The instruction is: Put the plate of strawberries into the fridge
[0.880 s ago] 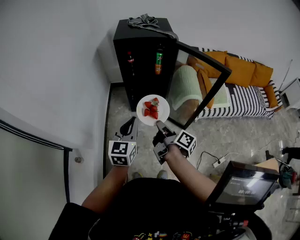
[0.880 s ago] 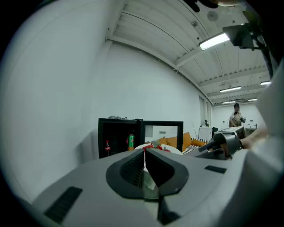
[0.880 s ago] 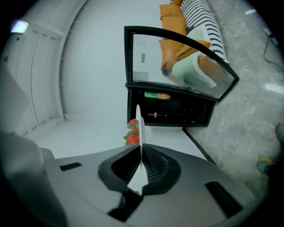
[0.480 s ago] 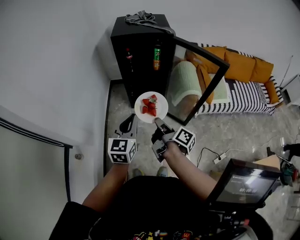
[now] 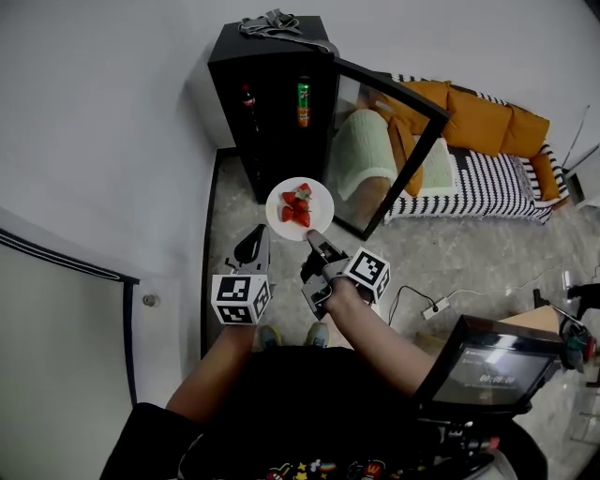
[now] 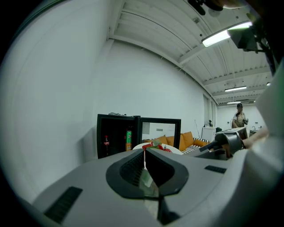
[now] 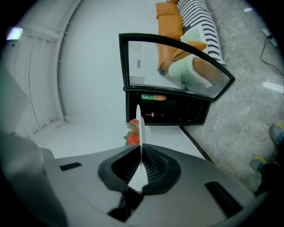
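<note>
Plate [image 5: 299, 208] edging toward fridge [image 5: 272, 103], door [image 5: 384, 141] open, bottles [image 5: 304, 101] inside

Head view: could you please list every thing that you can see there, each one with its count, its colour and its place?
fridge: one, black, by the wall, door open
green bottle: one, inside the fridge
dark bottle: one, inside the fridge, left of the green bottle
cloth: one, grey, on top of the fridge
plate: one, white, held in front of the fridge
strawberries: several, red, on the plate
sofa: one, orange cushions and striped seat, right of the fridge
power strip: one, white, on the floor
screen: one, dark, lower right
left claw: one, grey, shut, empty, beside the plate
right claw: one, grey, shut on the plate's rim
</note>
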Demonstrator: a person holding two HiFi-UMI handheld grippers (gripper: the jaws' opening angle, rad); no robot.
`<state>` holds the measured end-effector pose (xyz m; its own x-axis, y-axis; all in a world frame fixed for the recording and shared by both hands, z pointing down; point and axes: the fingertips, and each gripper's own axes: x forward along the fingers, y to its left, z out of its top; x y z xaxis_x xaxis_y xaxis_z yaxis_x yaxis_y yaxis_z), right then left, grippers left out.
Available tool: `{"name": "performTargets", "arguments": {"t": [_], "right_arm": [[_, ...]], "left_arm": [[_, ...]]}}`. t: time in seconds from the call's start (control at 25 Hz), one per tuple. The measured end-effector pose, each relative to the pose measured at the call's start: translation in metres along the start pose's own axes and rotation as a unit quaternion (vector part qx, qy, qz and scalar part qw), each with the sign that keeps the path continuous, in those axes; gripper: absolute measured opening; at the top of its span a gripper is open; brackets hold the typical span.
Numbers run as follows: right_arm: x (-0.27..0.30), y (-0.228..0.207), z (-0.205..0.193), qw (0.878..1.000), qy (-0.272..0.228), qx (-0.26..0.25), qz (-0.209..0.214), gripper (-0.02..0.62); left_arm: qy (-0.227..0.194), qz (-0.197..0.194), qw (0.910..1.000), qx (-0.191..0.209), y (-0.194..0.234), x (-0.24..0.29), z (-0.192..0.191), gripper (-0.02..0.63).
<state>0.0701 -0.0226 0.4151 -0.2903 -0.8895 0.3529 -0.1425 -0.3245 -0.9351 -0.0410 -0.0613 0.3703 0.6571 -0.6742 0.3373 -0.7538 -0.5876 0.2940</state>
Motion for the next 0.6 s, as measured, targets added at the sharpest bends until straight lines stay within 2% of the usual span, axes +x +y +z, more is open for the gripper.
{"name": "performTargets", "arguments": {"t": [0.2, 0.4, 0.6], "right_arm": [[0.025, -0.015, 0.004, 1.000, 0.003, -0.001, -0.012, 0.018], [-0.004, -0.021, 0.005, 1.000, 0.005, 0.006, -0.008, 0.018], [0.038, -0.031, 0.006, 1.000, 0.002, 0.007, -0.018, 0.018]], "left_arm": [[0.005, -0.004, 0.9999, -0.013, 0.018, 0.020, -0.014, 0.011], [0.004, 0.005, 1.0000, -0.006, -0.007, -0.003, -0.016, 0.011], [0.006, 0.002, 0.9999, -0.014, 0.034, 0.020, -0.021, 0.011]]}}
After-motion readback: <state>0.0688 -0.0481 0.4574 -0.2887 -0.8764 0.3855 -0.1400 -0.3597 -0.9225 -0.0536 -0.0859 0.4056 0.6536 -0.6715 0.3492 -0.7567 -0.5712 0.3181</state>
